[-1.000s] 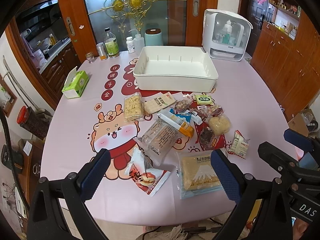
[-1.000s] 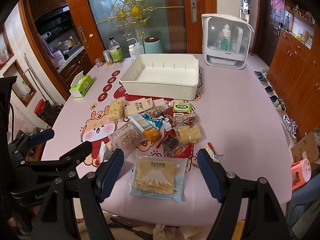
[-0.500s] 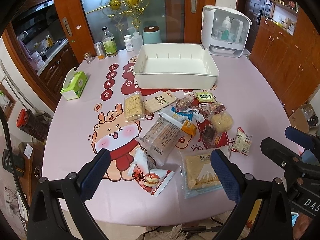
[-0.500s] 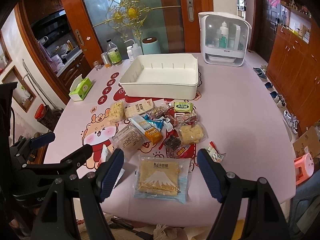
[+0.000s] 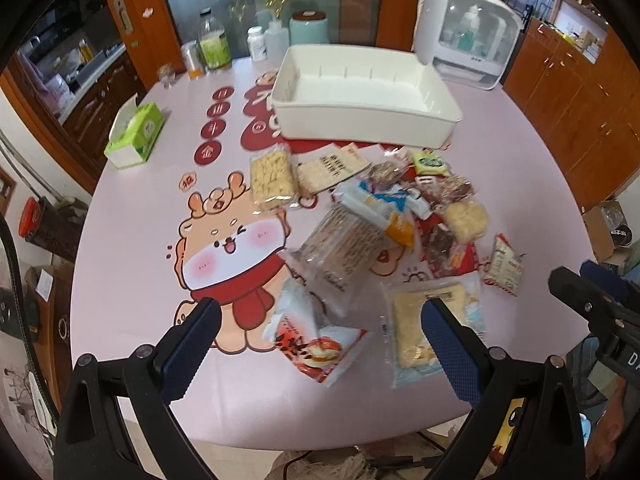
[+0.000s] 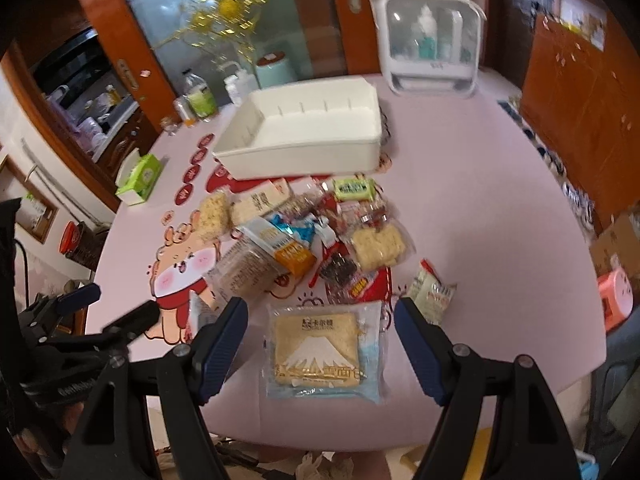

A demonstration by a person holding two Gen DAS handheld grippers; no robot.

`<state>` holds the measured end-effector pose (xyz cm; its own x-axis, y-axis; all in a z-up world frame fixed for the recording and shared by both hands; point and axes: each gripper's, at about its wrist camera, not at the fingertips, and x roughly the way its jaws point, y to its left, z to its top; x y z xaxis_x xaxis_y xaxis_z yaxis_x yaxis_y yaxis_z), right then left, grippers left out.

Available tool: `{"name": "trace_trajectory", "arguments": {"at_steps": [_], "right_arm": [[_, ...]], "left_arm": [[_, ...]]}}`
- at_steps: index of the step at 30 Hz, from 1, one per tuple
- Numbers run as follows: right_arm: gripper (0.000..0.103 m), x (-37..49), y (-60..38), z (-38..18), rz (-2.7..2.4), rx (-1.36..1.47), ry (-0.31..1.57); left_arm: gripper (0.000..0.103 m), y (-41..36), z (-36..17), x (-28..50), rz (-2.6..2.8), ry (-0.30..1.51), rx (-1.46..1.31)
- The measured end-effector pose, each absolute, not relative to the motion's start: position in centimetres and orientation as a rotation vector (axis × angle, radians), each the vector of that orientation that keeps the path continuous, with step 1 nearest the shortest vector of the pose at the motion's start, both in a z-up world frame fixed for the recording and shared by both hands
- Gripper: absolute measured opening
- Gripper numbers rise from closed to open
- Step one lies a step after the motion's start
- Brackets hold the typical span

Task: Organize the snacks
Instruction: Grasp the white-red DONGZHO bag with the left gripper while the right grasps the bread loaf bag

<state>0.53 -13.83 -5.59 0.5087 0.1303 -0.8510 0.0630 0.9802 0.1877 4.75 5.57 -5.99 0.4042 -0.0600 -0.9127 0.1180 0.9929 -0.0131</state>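
Several wrapped snacks lie in a heap in the middle of the pink table (image 5: 132, 240). An empty white bin (image 5: 366, 92) stands behind them, also in the right wrist view (image 6: 304, 136). My left gripper (image 5: 316, 344) is open and empty above the near edge, over a red-and-white packet (image 5: 316, 348). My right gripper (image 6: 320, 344) is open and empty, hovering over a clear bag with a Mount Fuji print (image 6: 320, 354), which also shows in the left wrist view (image 5: 424, 324). A small white packet (image 6: 432, 292) lies to its right.
A green tissue box (image 5: 136, 136) sits at the left edge. Bottles and jars (image 5: 216, 46) stand at the back left. A white countertop cabinet (image 5: 464, 36) stands at the back right. Wooden cupboards (image 6: 580, 112) line the right wall.
Both grippers have moved forward and lower toward the snacks, so the table looms larger. Both stay open. No snack has moved.
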Motion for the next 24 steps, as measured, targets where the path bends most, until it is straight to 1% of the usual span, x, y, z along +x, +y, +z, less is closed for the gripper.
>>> {"name": "trace_trajectory", "arguments": {"at_steps": [5,10,17,24], "right_arm": [[0.076,1.6,-14.2,-9.2,0.031,0.223,1.125],[0.076,2.5,-14.3,-13.6,0.053,0.253,1.237],[0.076,3.0,-14.6,-19.1,0.047,0.251,1.344],[0.076,3.7,-15.6,-22.4,0.075,0.317,1.404]], "left_arm": [[0.100,6.7,-8.6,5.8,-0.195,1.191,0.080],[0.100,7.7,-12.5,6.5,-0.297,1.262,0.098],[0.100,9.1,-18.3,7.5,-0.340,1.405,-0.024],[0.100,8.7,-21.1,8.2,-0.335,1.457,-0.069]]}}
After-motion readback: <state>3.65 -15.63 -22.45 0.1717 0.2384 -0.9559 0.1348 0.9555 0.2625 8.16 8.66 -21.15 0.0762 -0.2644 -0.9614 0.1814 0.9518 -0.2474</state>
